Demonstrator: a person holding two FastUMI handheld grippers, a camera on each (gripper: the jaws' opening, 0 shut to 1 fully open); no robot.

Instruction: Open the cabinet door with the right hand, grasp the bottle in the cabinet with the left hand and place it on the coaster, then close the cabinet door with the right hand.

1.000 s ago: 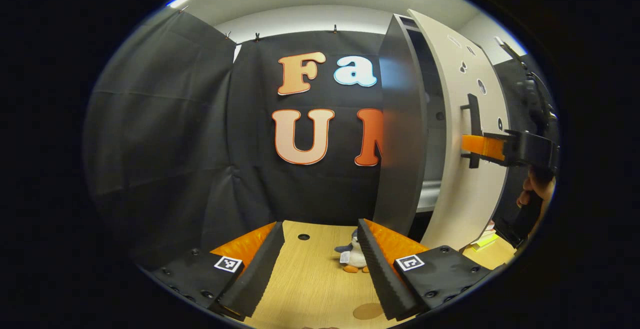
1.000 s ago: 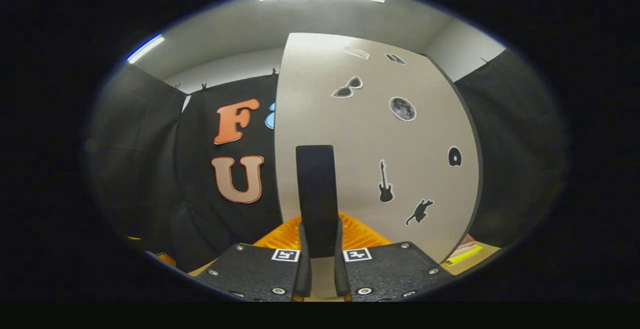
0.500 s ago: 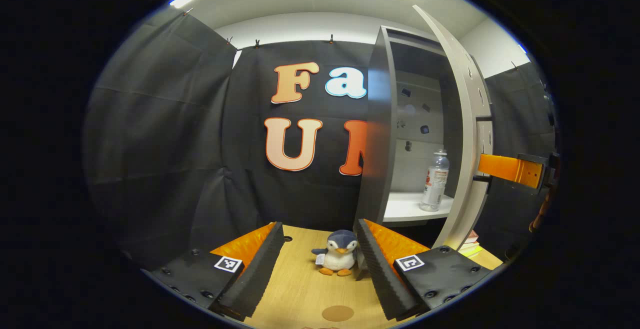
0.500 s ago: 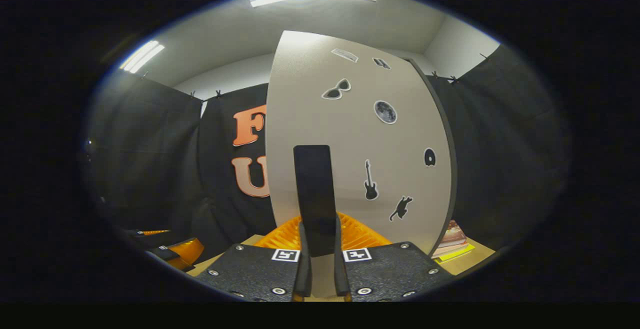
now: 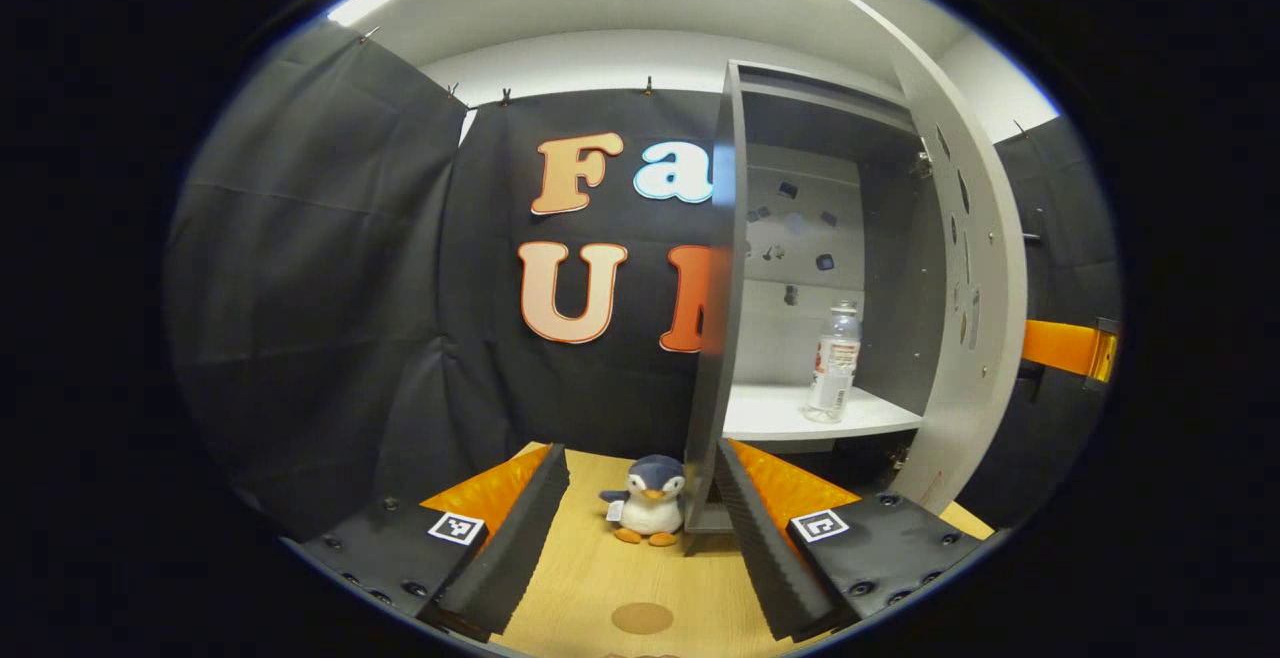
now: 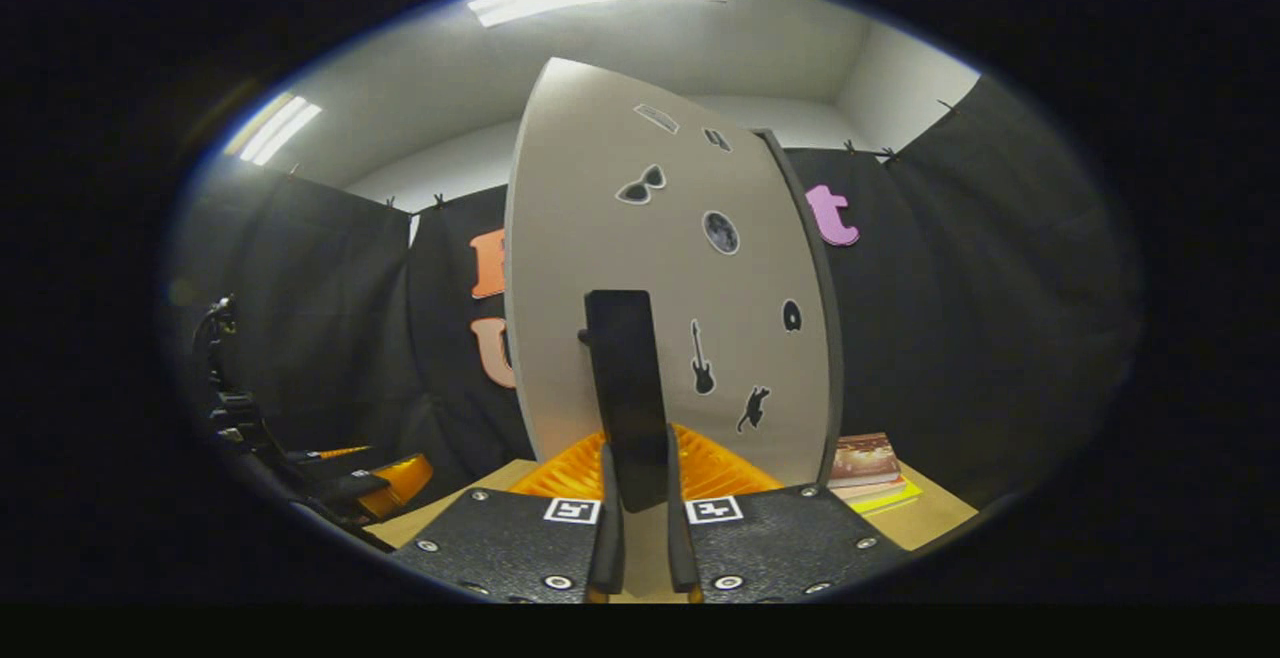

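Left gripper view: cabinet (image 5: 800,238) stands on the table (image 5: 600,578), right of centre, door (image 5: 975,268) swung out to its right. Bottle (image 5: 834,361) upright on the shelf (image 5: 790,416) inside, toward the right. Penguin toy (image 5: 647,513) on the table just left of the cabinet's near side wall. Coaster (image 5: 641,618) lies nearer, in front of the toy — between the left gripper's (image 5: 640,528) fingers.

Right gripper view: right gripper (image 6: 637,508) at the handle (image 6: 628,393), fingers either side of it. Books (image 6: 868,463) on the table, right of the door — behind it.

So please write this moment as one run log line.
right gripper: shut on door handle | cabinet door: open | bottle: upright on shelf | left gripper: open, empty
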